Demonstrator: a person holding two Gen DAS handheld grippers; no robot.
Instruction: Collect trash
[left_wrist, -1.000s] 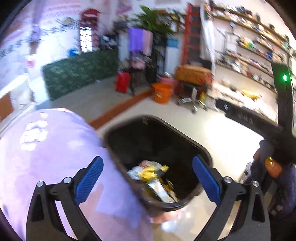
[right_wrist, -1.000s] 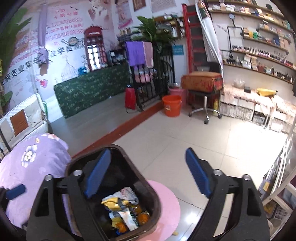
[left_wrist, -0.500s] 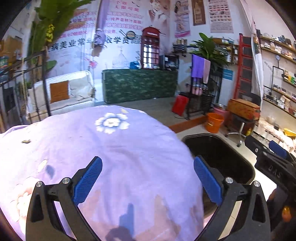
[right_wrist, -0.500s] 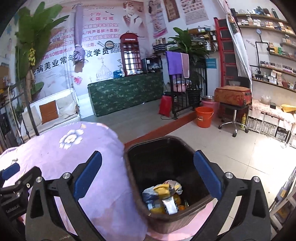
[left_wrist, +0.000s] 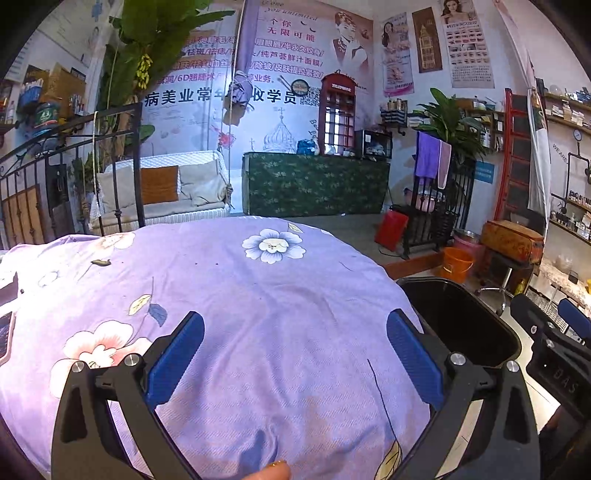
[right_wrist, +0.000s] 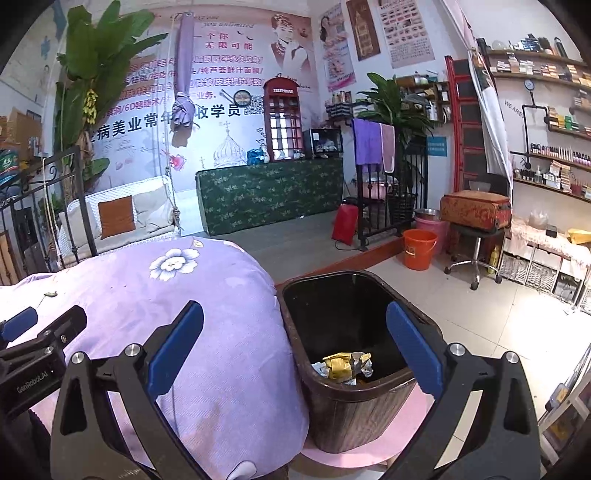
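A dark bin (right_wrist: 354, 406) with wood-grain sides stands on a pink stool (right_wrist: 399, 435) beside the bed. Crumpled yellow and silver wrappers (right_wrist: 343, 365) lie at its bottom. In the left wrist view only the bin's black rim (left_wrist: 476, 321) shows at the right. My left gripper (left_wrist: 293, 354) hangs open over the purple flowered bedcover (left_wrist: 258, 295), nothing between its blue pads. My right gripper (right_wrist: 293, 350) is open too, straddling the edge of the bedcover (right_wrist: 207, 314) and the bin, and empty. A small dark scrap (left_wrist: 100, 262) lies on the cover at the far left.
A dark flat object (left_wrist: 8, 291) lies at the cover's left edge. An iron bed frame (left_wrist: 74, 177) stands behind. Beyond are a green counter (right_wrist: 269, 192), an orange bucket (right_wrist: 419, 249), a stool with a suitcase (right_wrist: 476, 210) and wall shelves (right_wrist: 546, 122). Tiled floor (right_wrist: 498, 314) lies right of the bin.
Both views have swung left, away from the bin and onto the bedcover. The bin has slid to the right in both. The right gripper's jaws have widened slightly.
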